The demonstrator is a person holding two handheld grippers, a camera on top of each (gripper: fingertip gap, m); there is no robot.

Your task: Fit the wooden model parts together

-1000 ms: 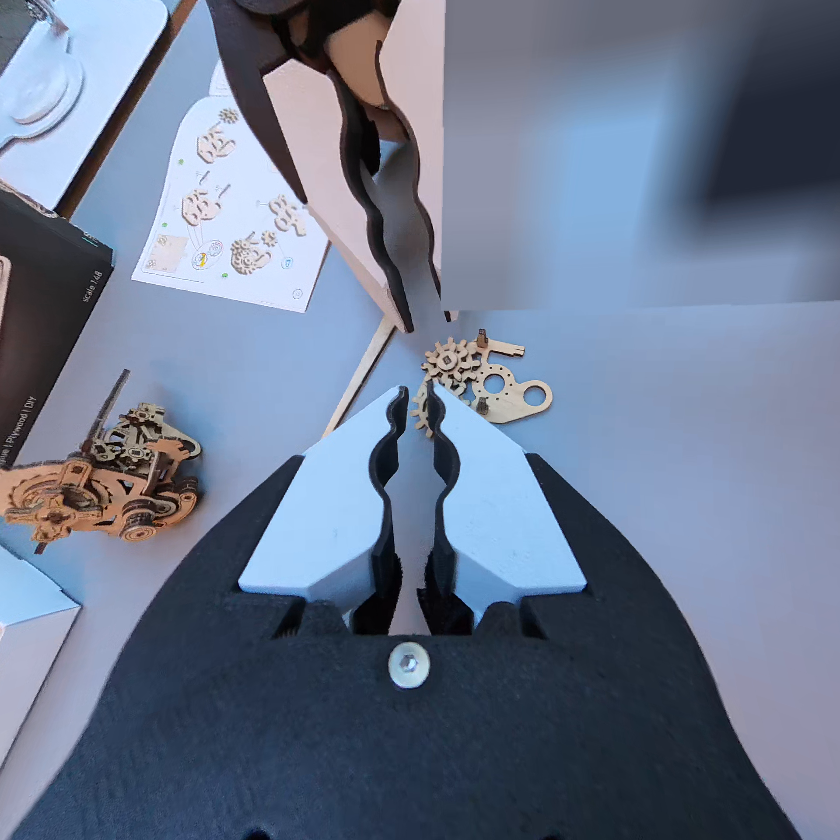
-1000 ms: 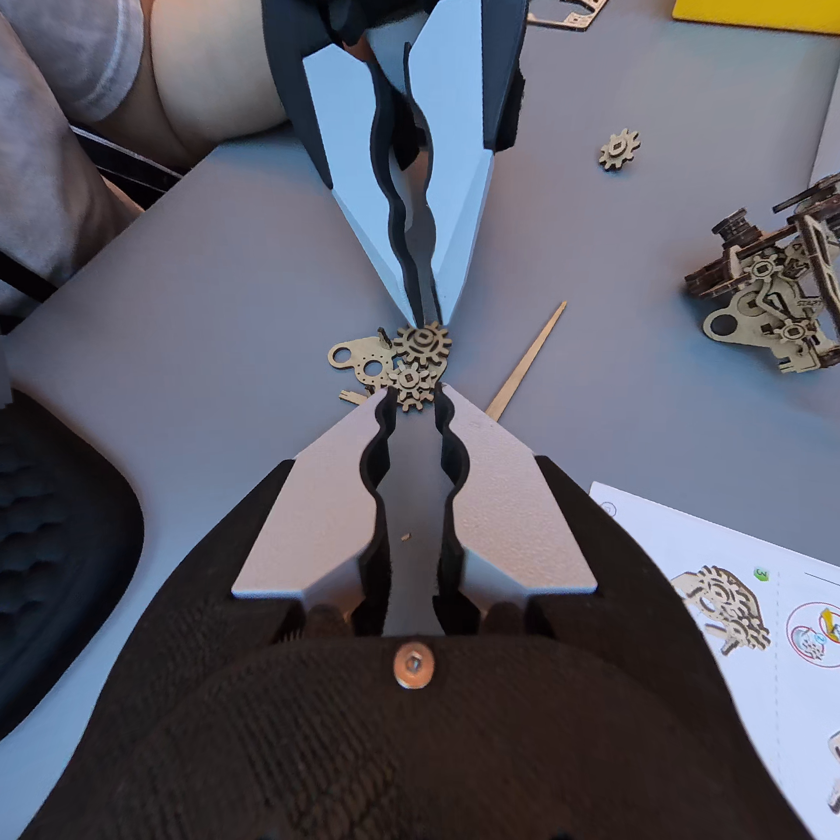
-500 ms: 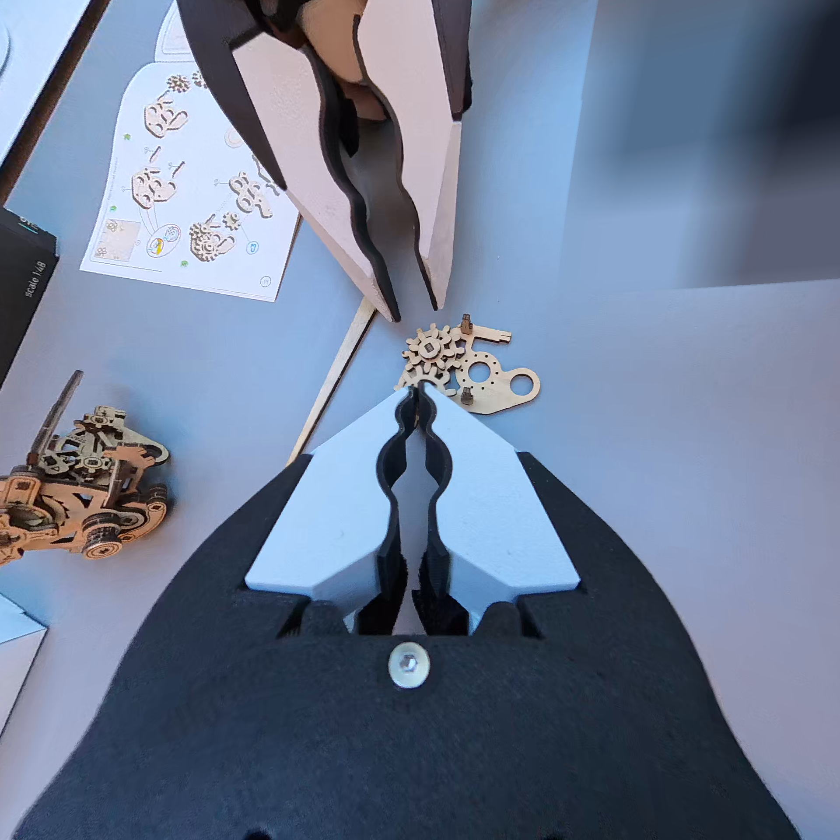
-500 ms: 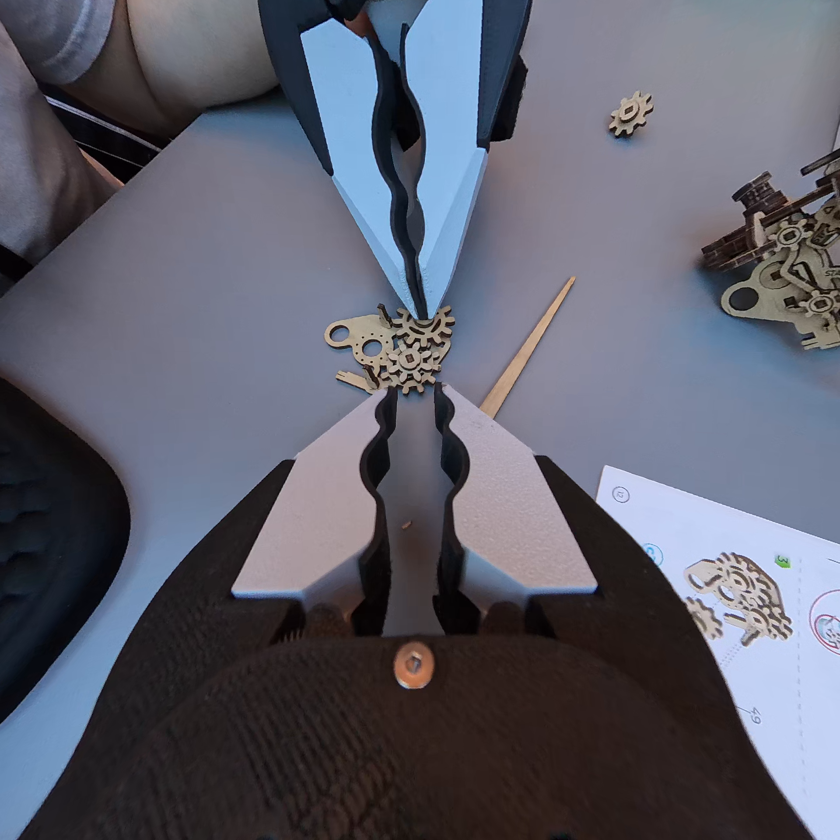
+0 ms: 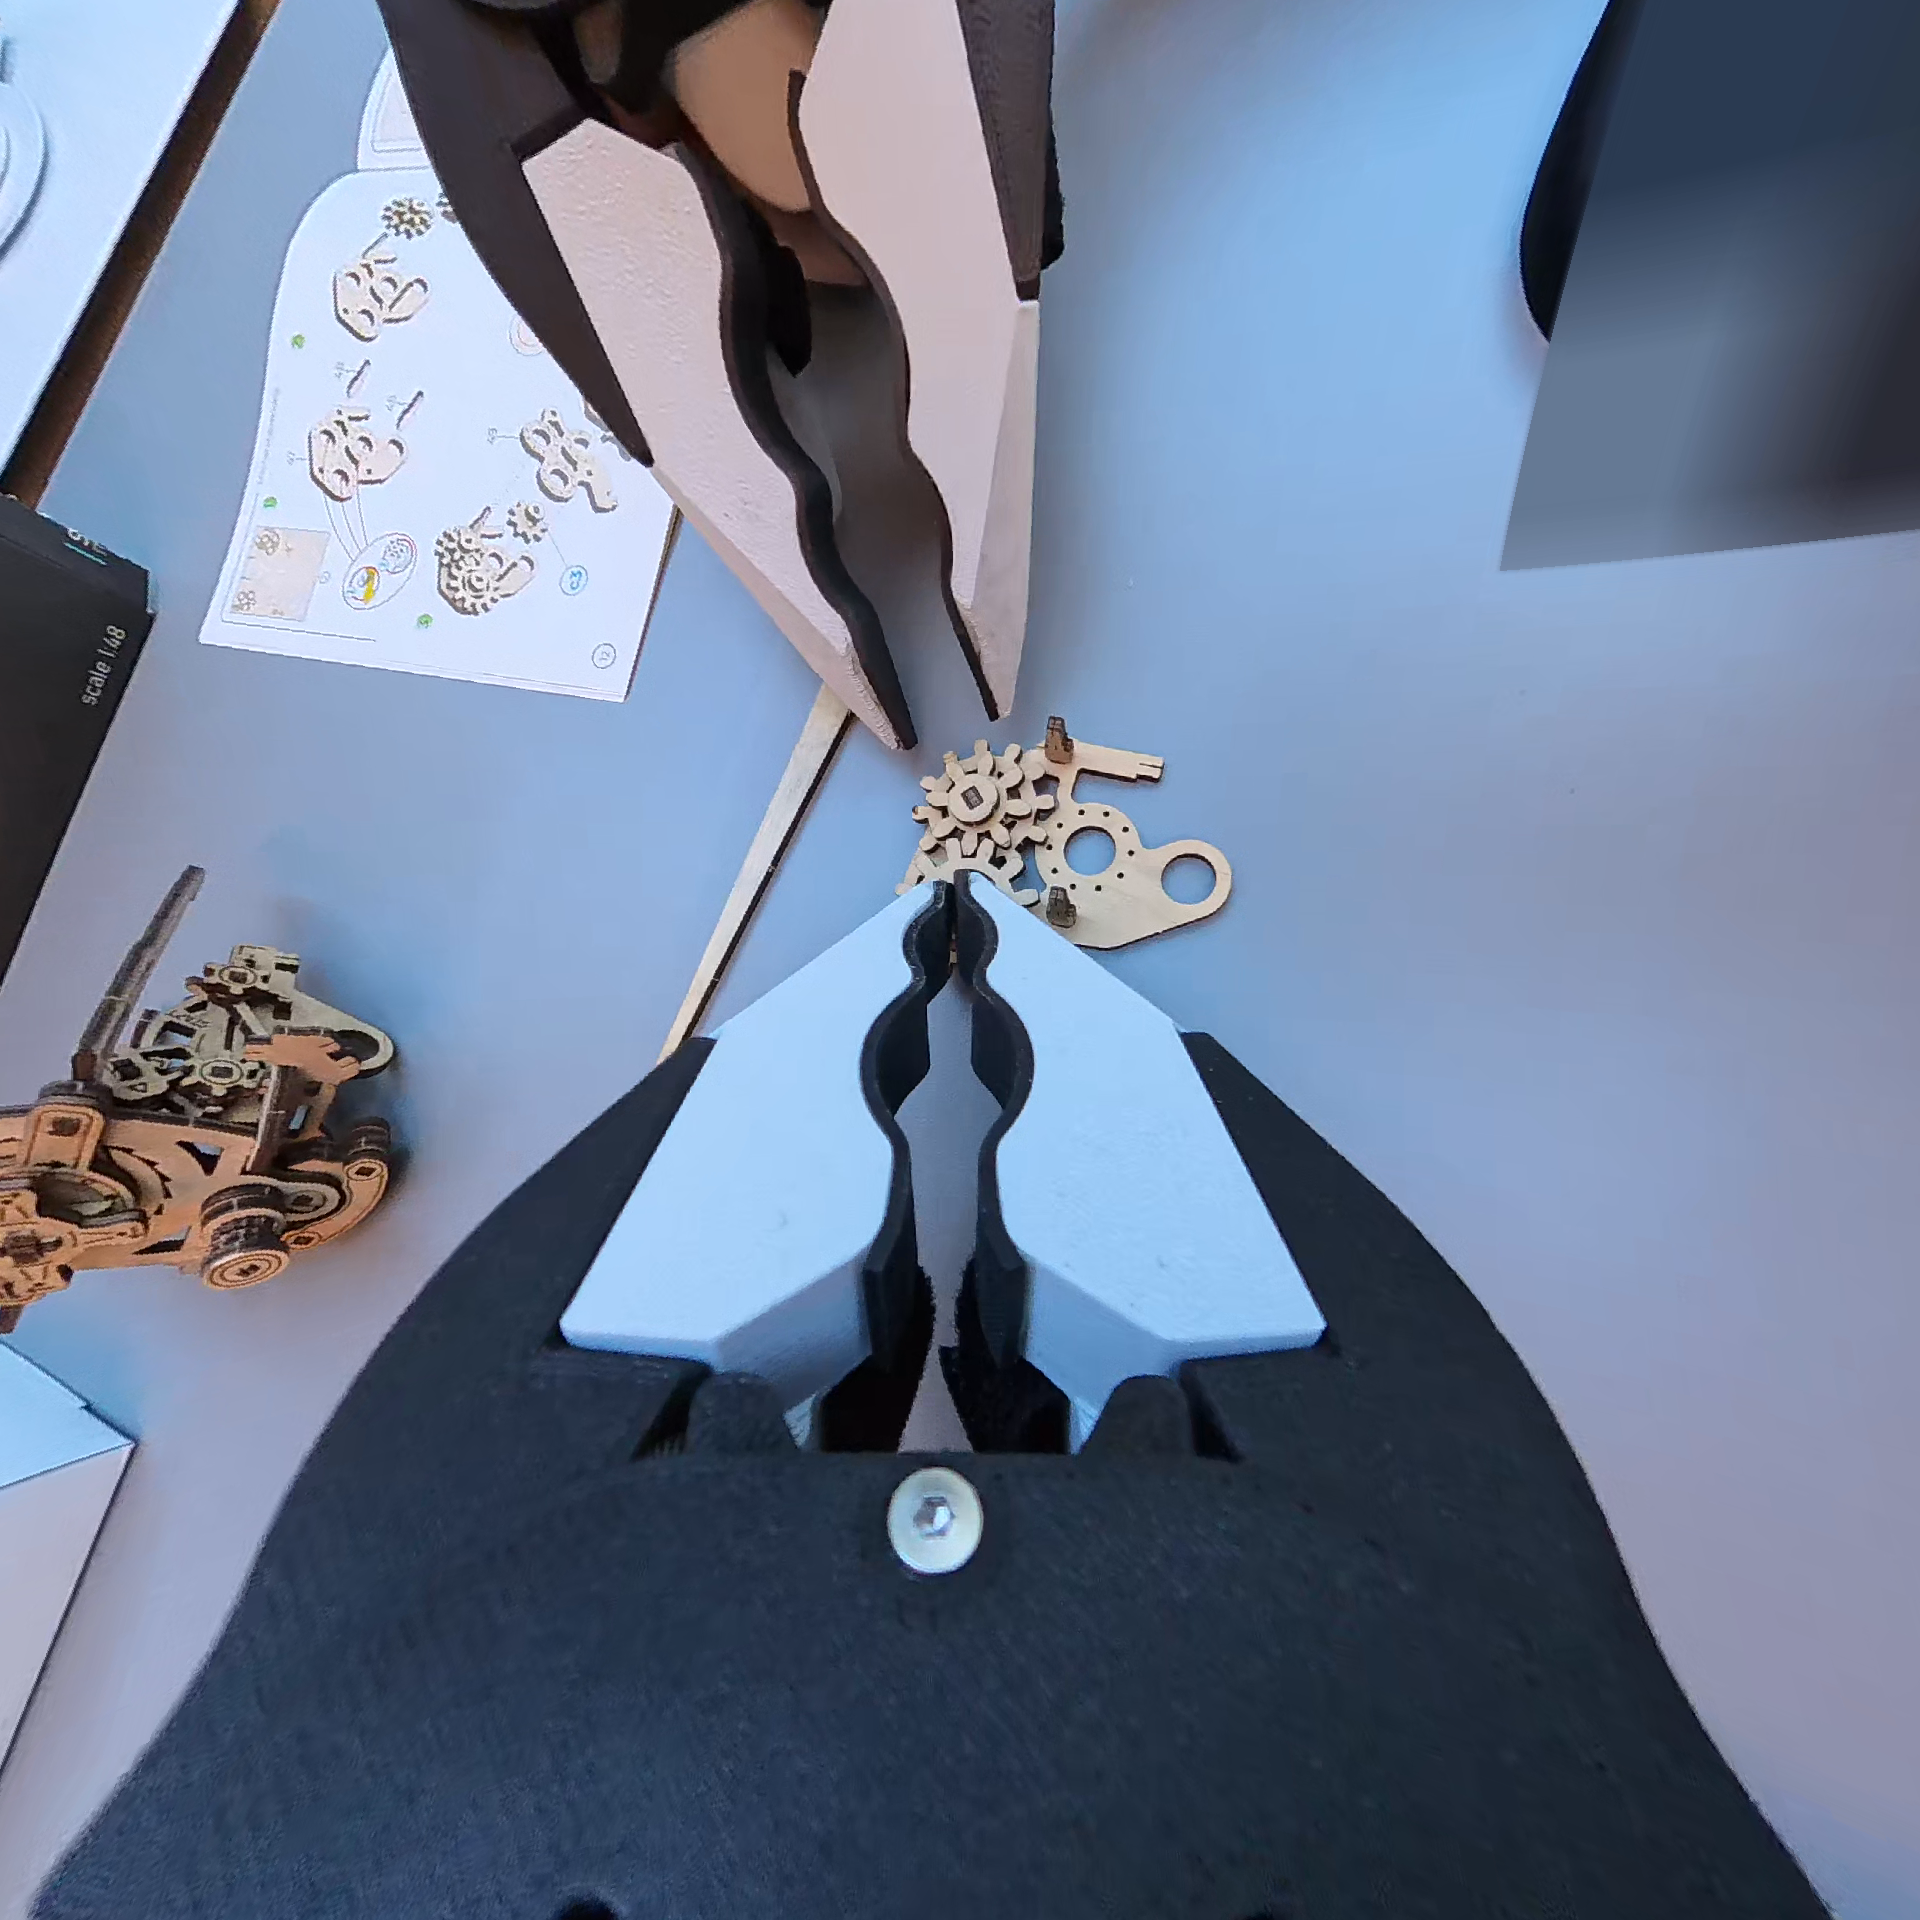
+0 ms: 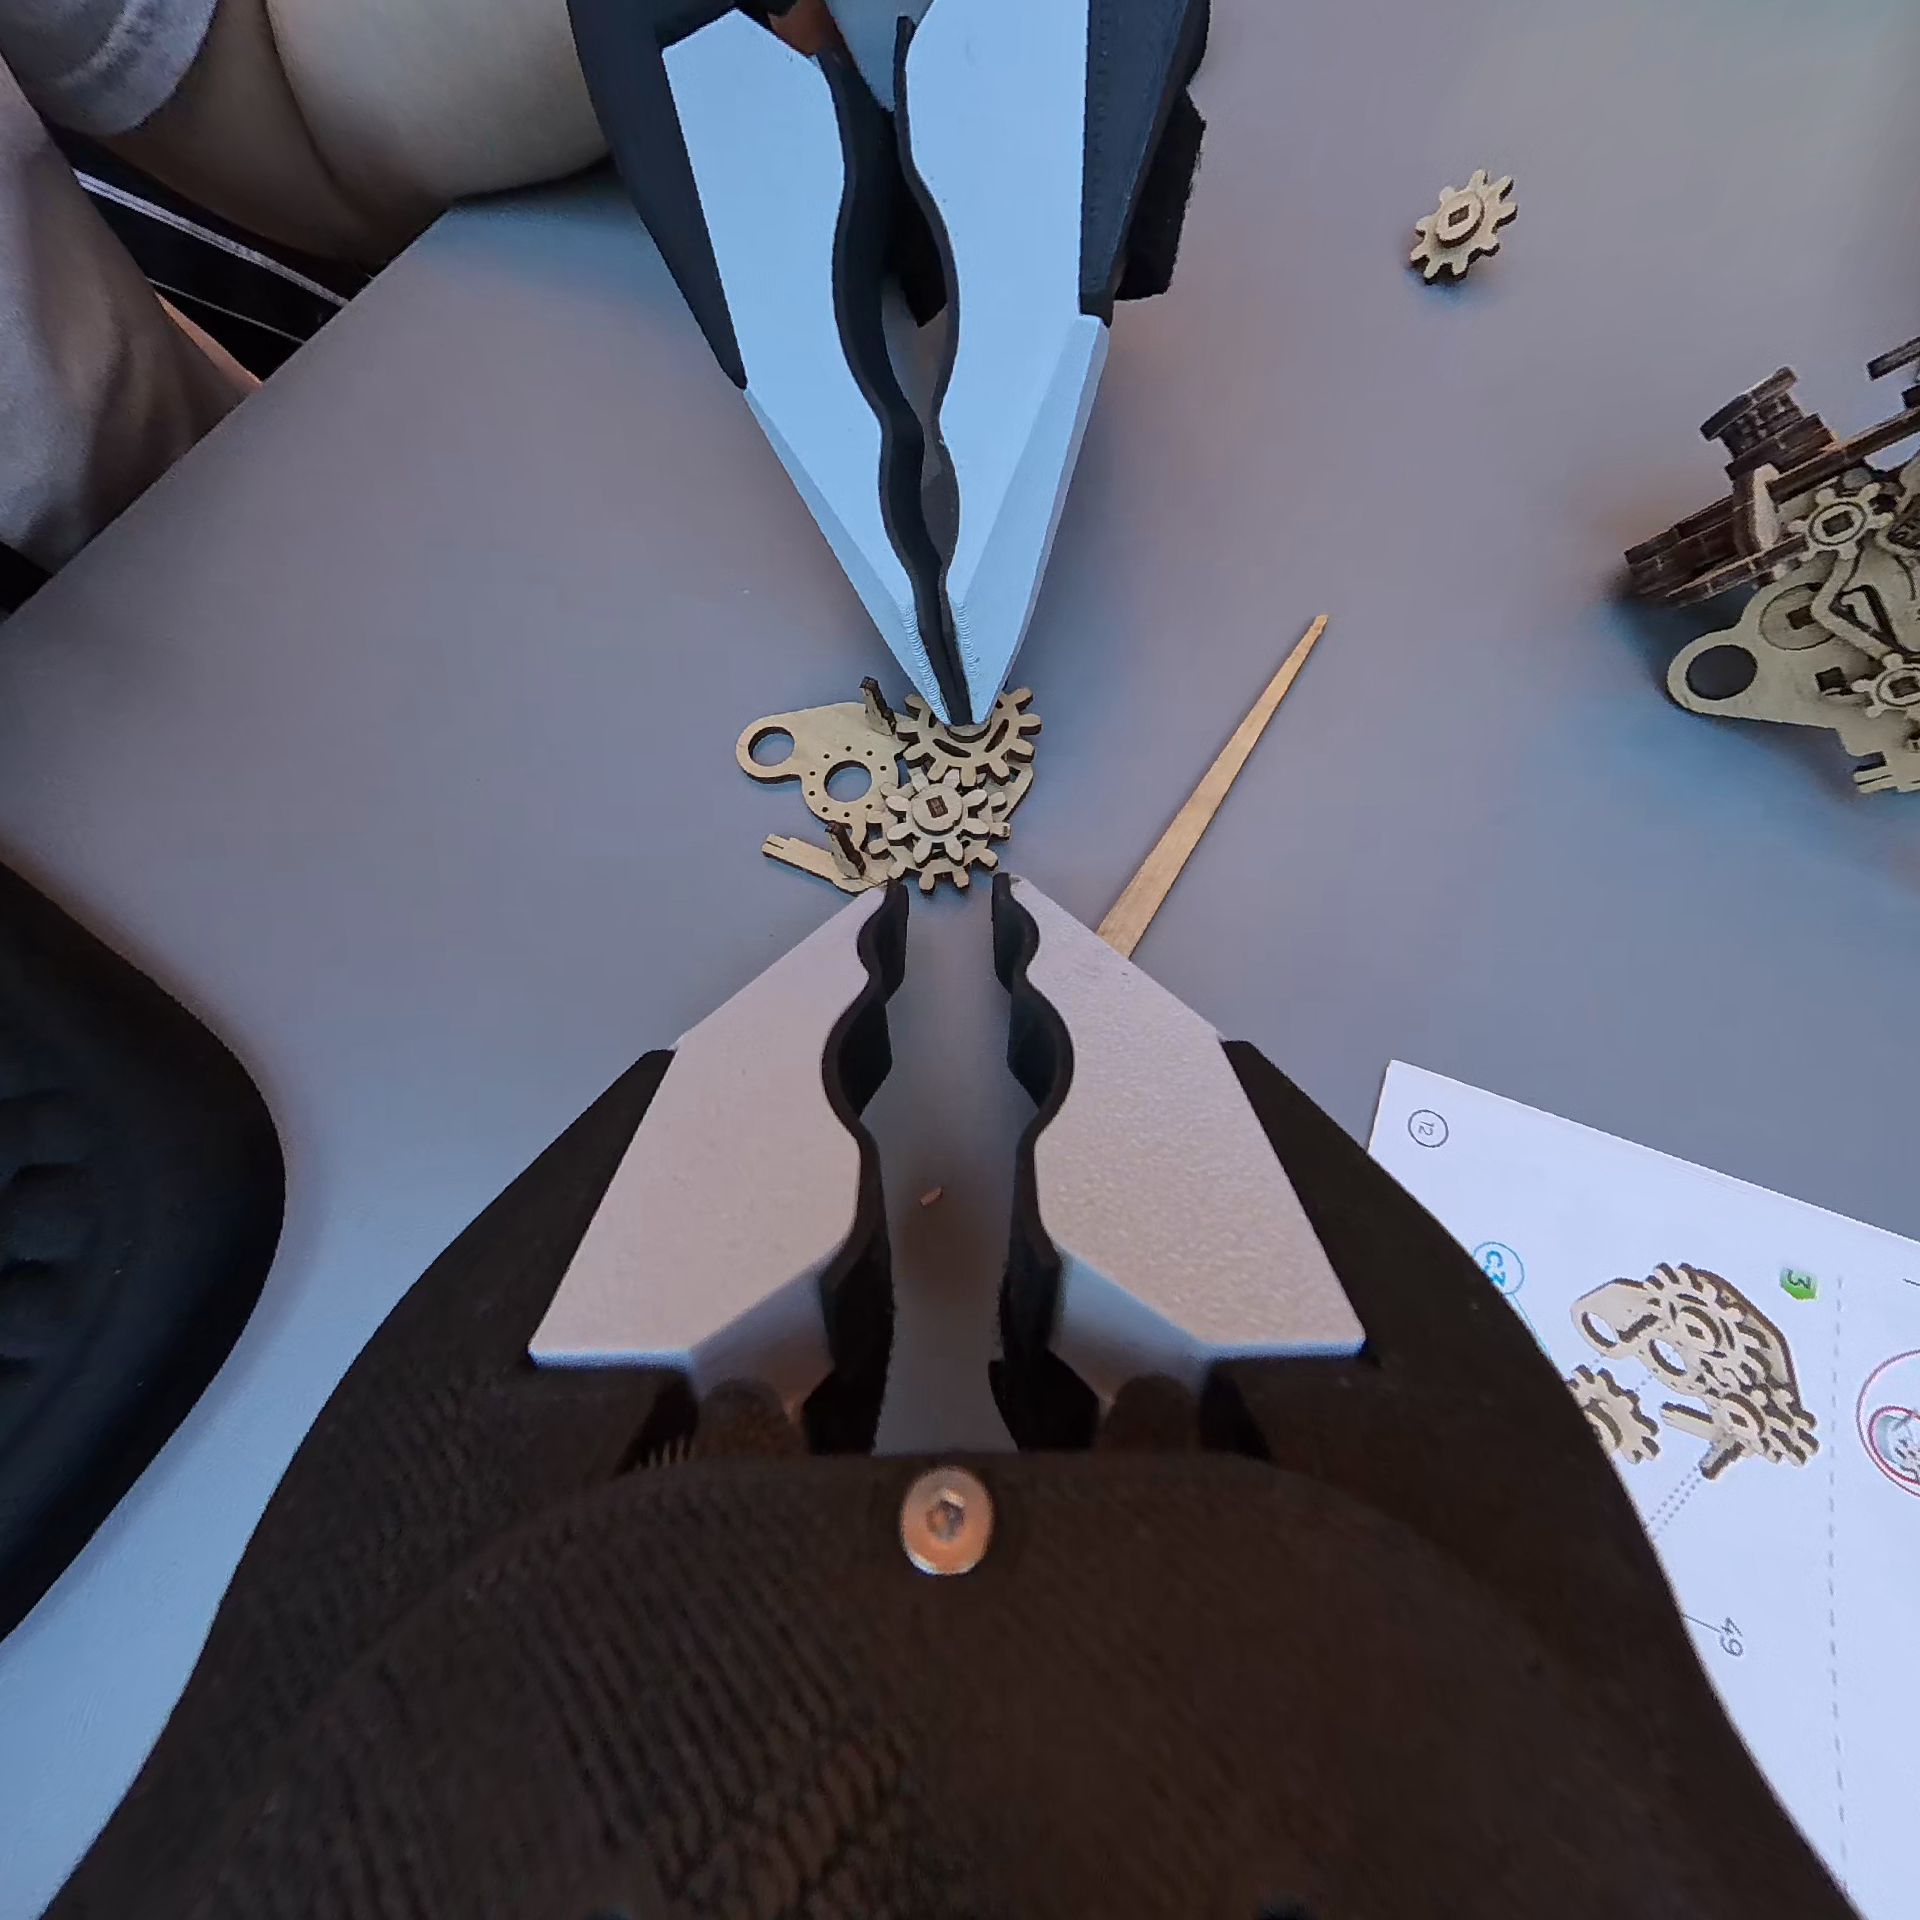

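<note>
A flat wooden plate with holes (image 5: 1101,862) lies on the grey table and carries two small wooden gears. It also shows in the right wrist view (image 6: 831,769). My left gripper (image 5: 954,896) is shut, and its tips rest on the gear nearer to it (image 6: 971,738). In the right wrist view the left gripper (image 6: 951,712) comes down from the top. My right gripper (image 6: 948,888) is open and empty, its tips just short of the other gear (image 6: 940,821). It shows opposite in the left wrist view (image 5: 943,725), above that gear (image 5: 977,800).
A thin wooden stick (image 6: 1205,790) lies beside the plate. A part-built wooden model (image 5: 177,1153) stands off to one side, with a loose gear (image 6: 1460,239) beyond. An instruction sheet (image 5: 436,499), a black box (image 5: 52,707) and a person's arm (image 6: 364,125) border the area. My two grippers' fingertips are within a few centimetres of each other.
My left gripper's fingers have closed from slightly apart to shut and settled on the gear. The right gripper has stayed open and edged nearer the plate.
</note>
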